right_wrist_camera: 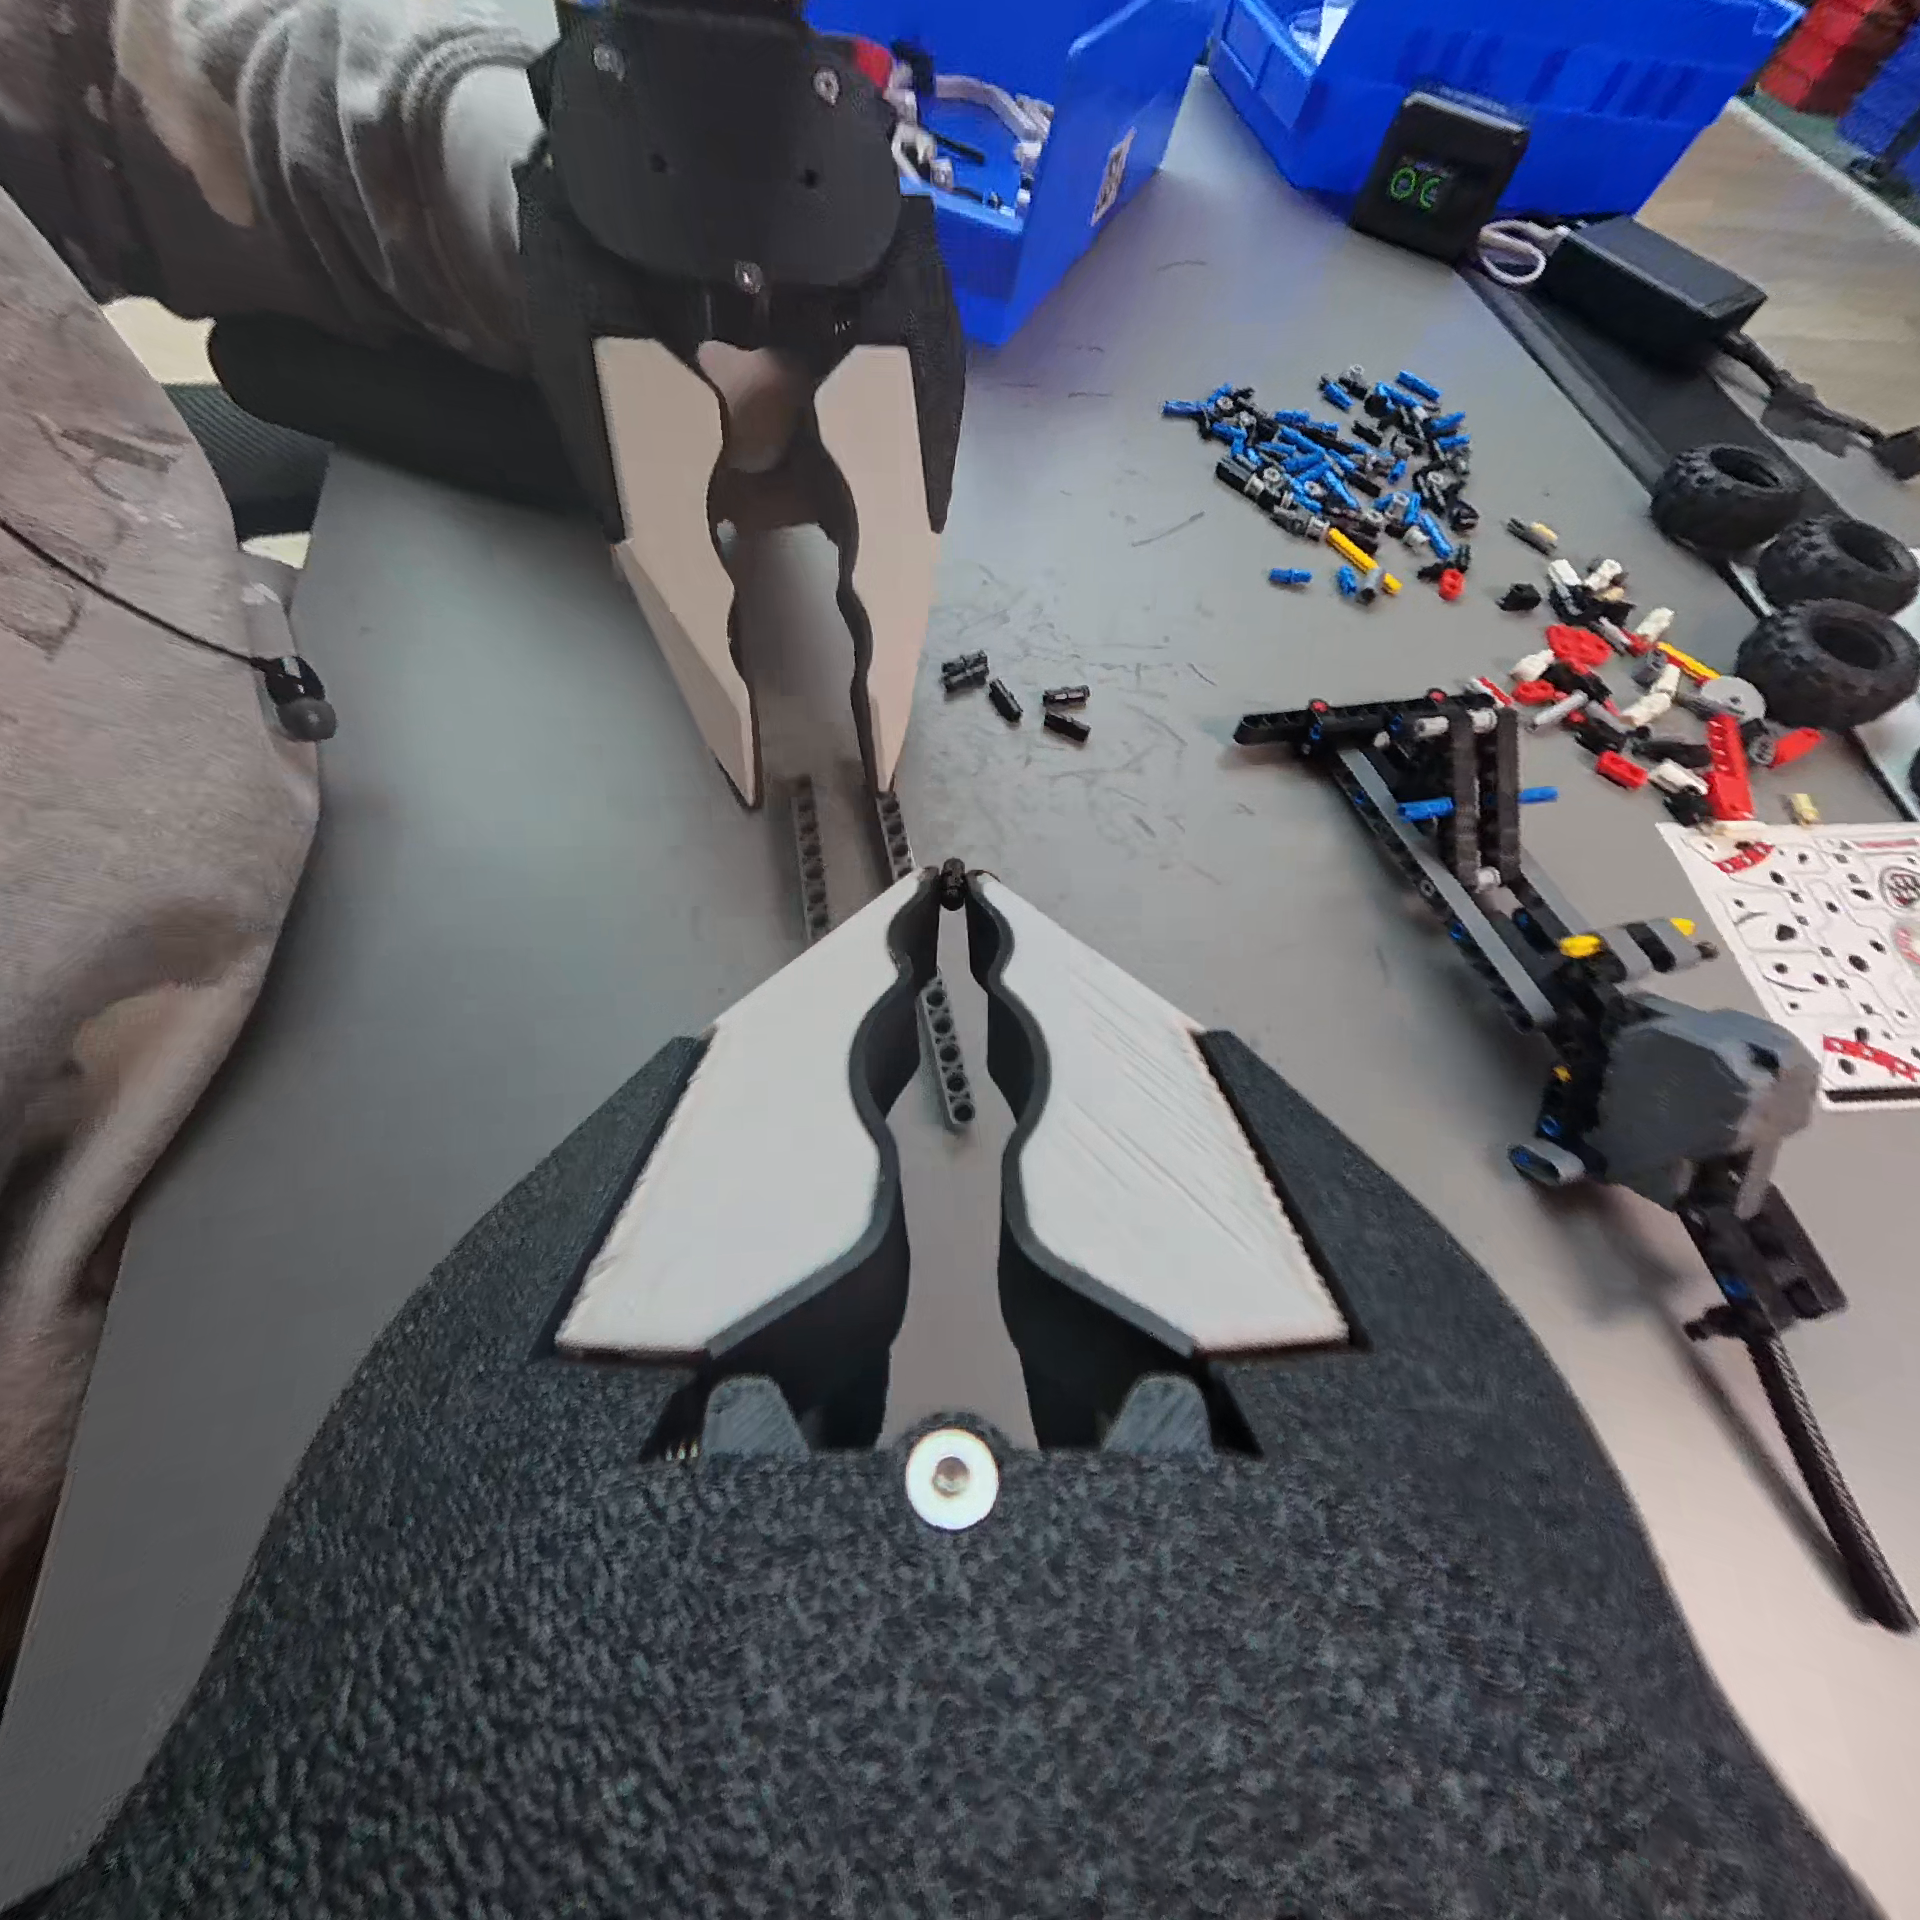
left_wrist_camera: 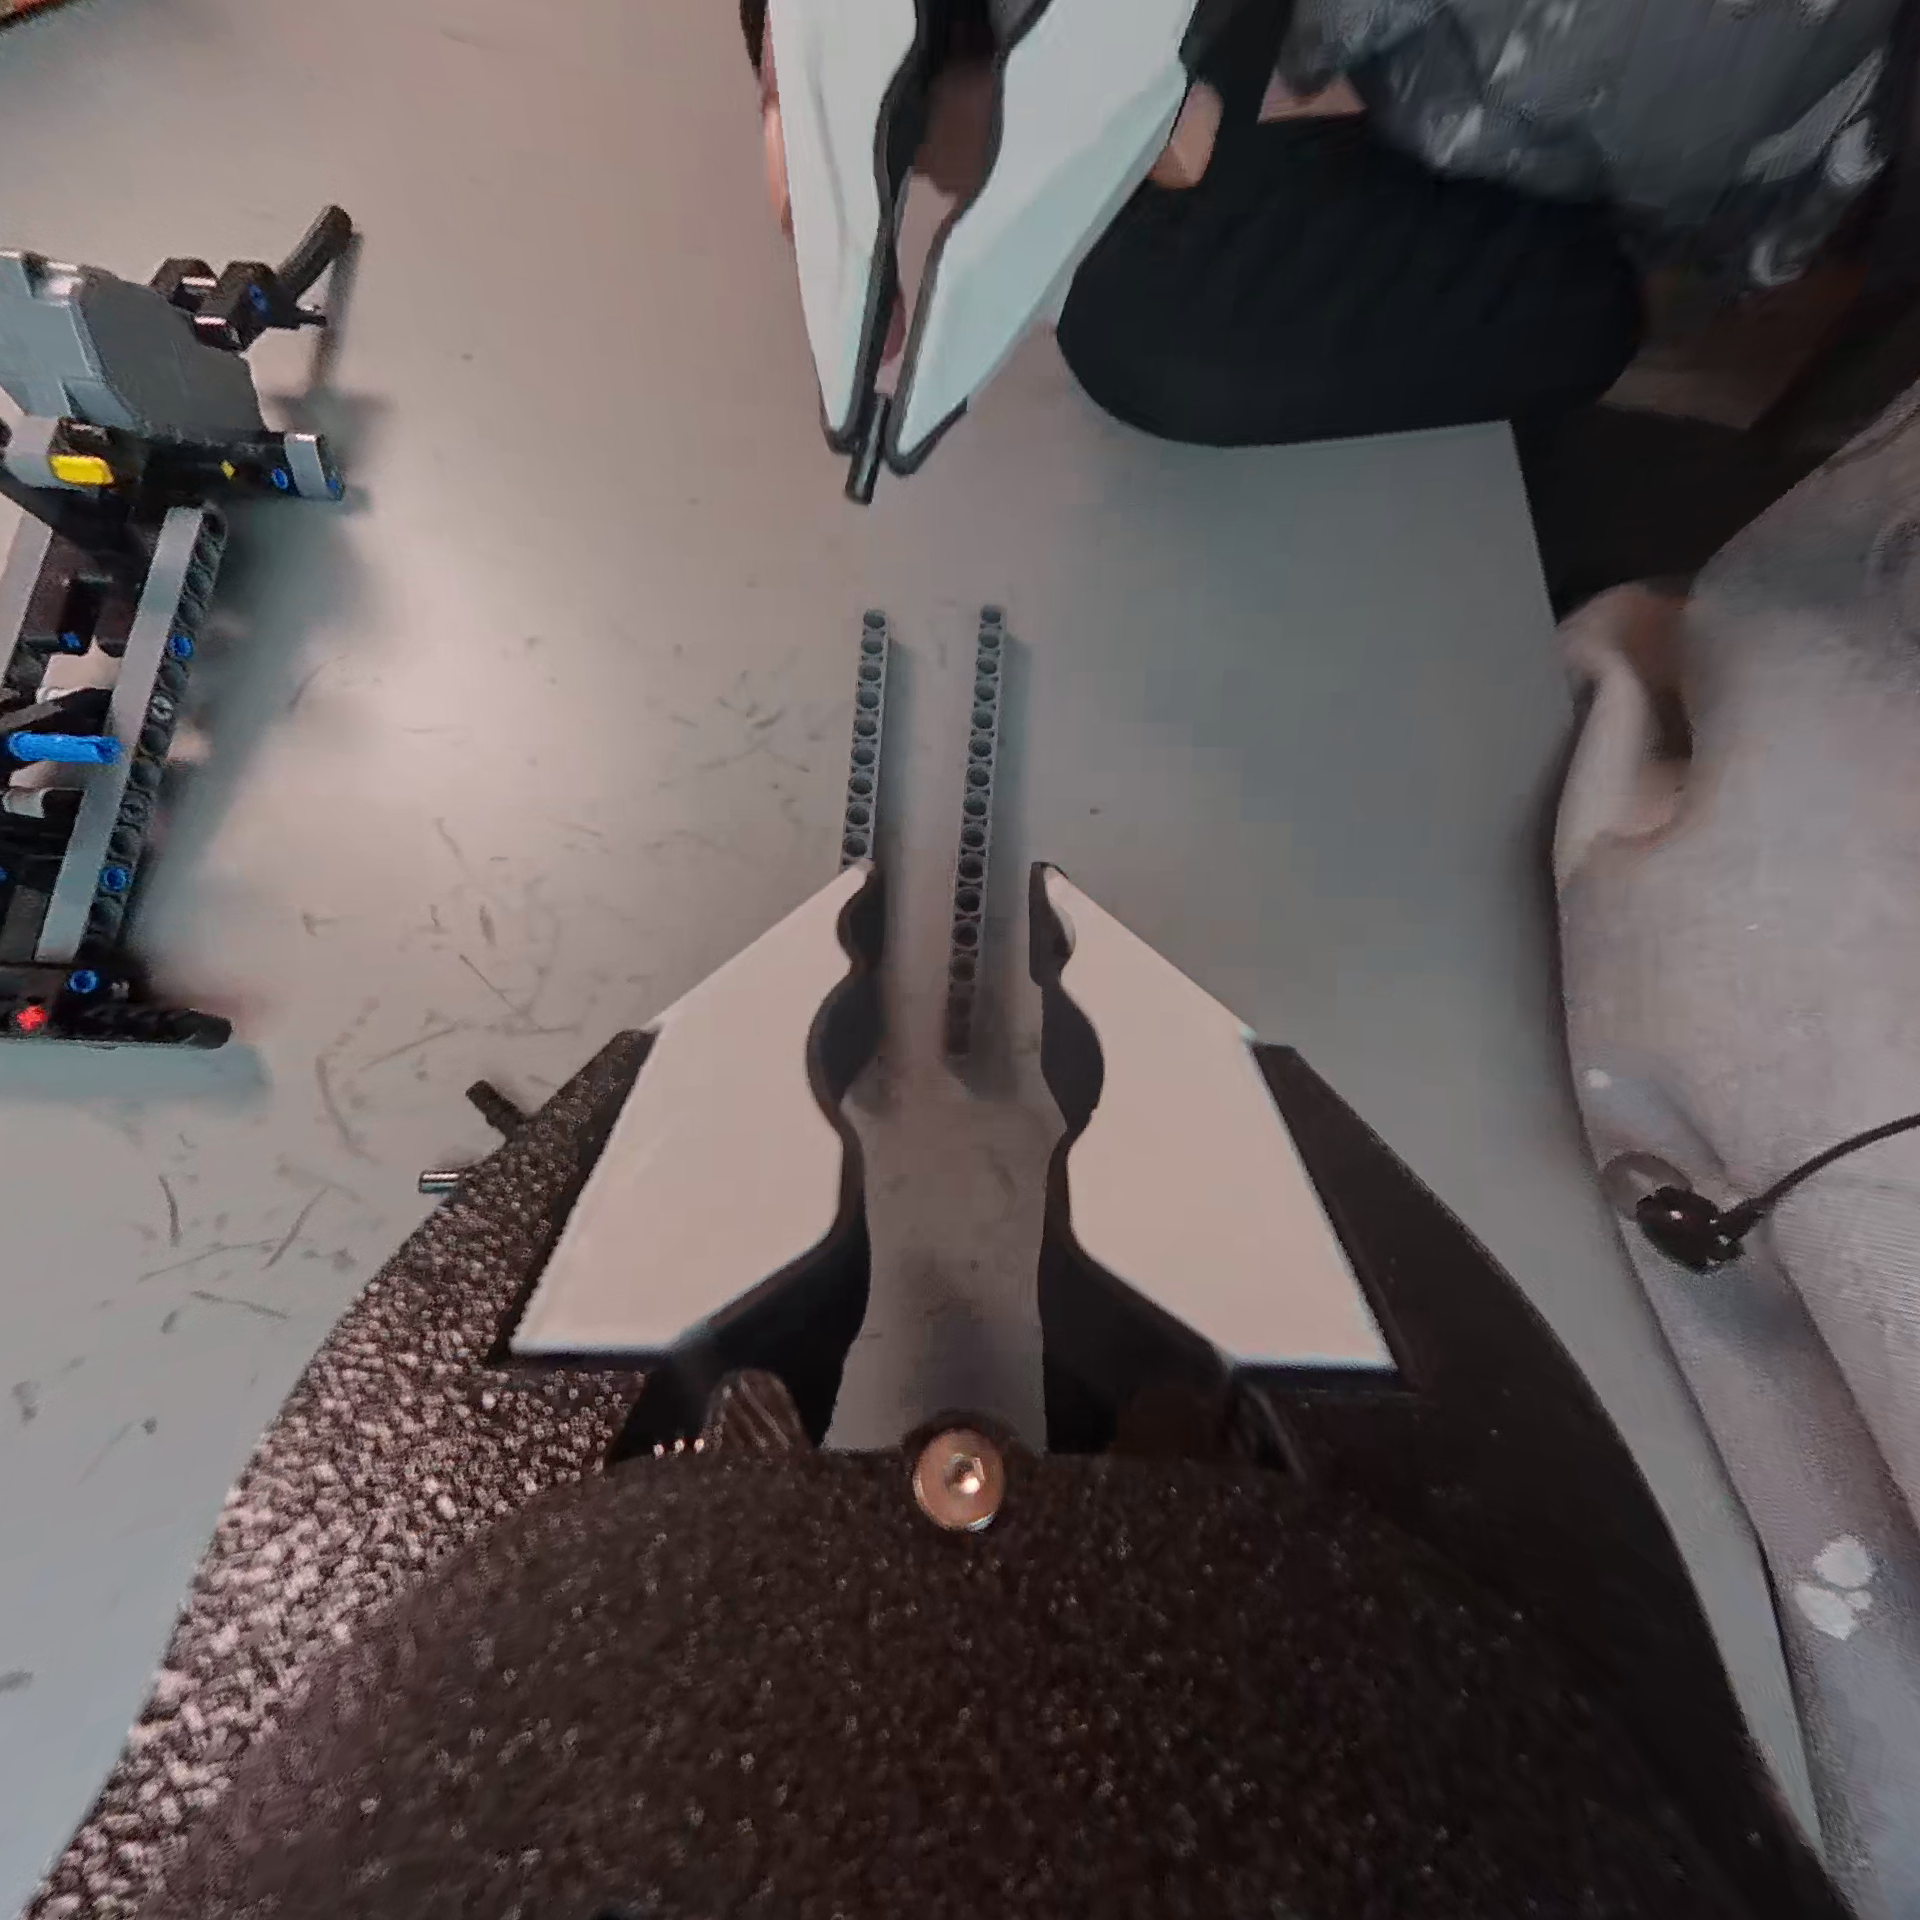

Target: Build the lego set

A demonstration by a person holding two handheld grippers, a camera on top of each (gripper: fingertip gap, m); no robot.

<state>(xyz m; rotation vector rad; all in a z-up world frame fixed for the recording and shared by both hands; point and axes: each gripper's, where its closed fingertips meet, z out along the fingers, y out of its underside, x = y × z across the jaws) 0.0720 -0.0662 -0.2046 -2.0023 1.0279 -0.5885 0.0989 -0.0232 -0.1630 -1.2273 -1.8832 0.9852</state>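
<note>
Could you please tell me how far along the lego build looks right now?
Done: a partly built chassis with a grey motor. In hand: the right gripper pinches a black pin above two grey beams; the open left gripper straddles one. Left: loose pins, red parts and tyres remain unused.

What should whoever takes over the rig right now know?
Right gripper: jaws shut on a black pin, held above the two grey beams.
Left gripper: open, empty, jaws straddling one beam's near end.
Beams lie side by side on the table, no pins visible in them.
Chassis partly built; tyres and loose pins unused.
Left: seat the pin in a beam, continue the build.
</note>
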